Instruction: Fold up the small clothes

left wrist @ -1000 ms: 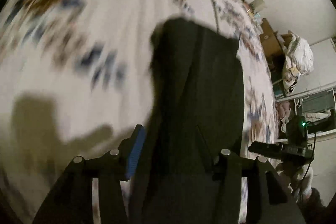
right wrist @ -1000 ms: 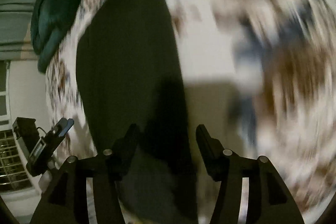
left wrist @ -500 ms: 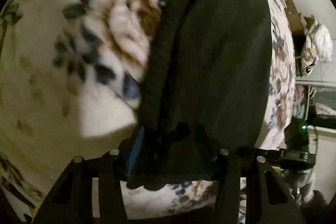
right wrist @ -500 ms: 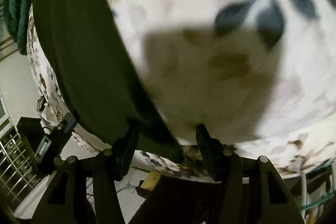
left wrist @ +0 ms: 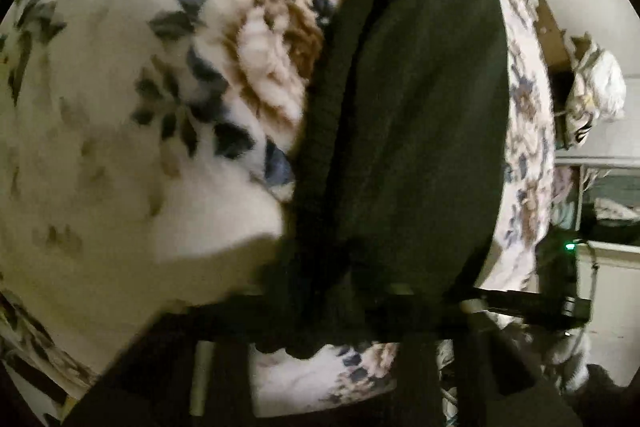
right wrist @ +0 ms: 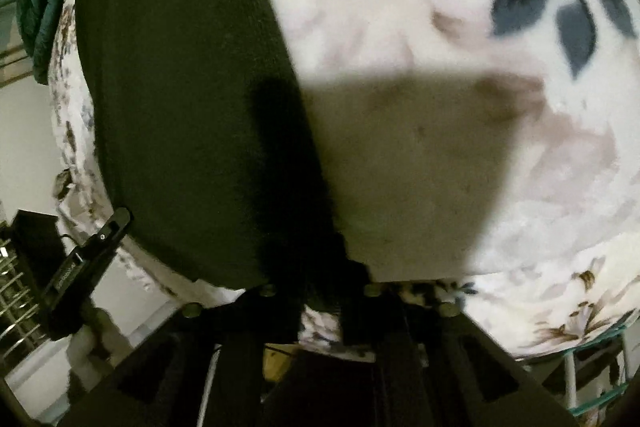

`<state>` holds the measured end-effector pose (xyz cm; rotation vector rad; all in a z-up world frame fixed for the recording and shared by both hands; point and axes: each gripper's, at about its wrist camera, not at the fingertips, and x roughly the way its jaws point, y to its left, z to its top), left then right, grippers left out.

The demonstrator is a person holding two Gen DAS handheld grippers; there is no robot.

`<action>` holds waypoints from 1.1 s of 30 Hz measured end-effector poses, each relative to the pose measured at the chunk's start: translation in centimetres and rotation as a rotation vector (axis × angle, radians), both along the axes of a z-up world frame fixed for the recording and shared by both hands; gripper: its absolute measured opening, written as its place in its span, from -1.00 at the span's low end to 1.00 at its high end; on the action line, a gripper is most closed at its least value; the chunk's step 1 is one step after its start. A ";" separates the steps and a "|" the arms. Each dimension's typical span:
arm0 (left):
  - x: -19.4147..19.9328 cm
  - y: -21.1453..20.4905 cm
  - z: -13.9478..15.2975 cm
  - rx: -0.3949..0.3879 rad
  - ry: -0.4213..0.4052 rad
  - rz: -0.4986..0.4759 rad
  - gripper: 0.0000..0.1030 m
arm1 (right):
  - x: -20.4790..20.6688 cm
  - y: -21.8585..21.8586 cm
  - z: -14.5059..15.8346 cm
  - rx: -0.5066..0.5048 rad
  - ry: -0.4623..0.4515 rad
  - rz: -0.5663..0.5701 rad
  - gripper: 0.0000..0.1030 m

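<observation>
We see the left gripper [left wrist: 320, 291] low over the near hem of a dark garment [left wrist: 408, 115]; its jaws have just been opening slightly, cloth bunched between them, though blur hides whether the pads press. The right gripper [right wrist: 320, 291] has just been closing, and dark cloth sits between its jaws at the garment's near corner; the grip is unclear. The garment lies lengthwise on a floral blanket [right wrist: 440, 7], near its edge. A teal cloth [right wrist: 38, 11] lies beyond.

Your right gripper [right wrist: 320, 291] has just been closing on the dark garment's [right wrist: 180, 107] near edge, on the floral bed [right wrist: 440, 7].
</observation>
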<state>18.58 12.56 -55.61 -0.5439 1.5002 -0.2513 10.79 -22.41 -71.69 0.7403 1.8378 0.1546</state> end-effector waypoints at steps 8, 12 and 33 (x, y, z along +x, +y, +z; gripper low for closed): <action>-1.2 -1.8 -3.8 -0.119 0.069 -0.035 0.11 | -1.7 0.4 -2.9 0.158 0.048 -0.060 -0.11; -1.8 -3.0 -3.9 -0.106 0.041 -0.025 0.06 | -1.8 1.0 -3.9 0.201 0.044 -0.107 0.06; 11.2 -3.8 11.4 -0.345 -0.274 0.104 -0.80 | 9.9 -2.2 11.2 0.395 -0.302 -0.254 -0.83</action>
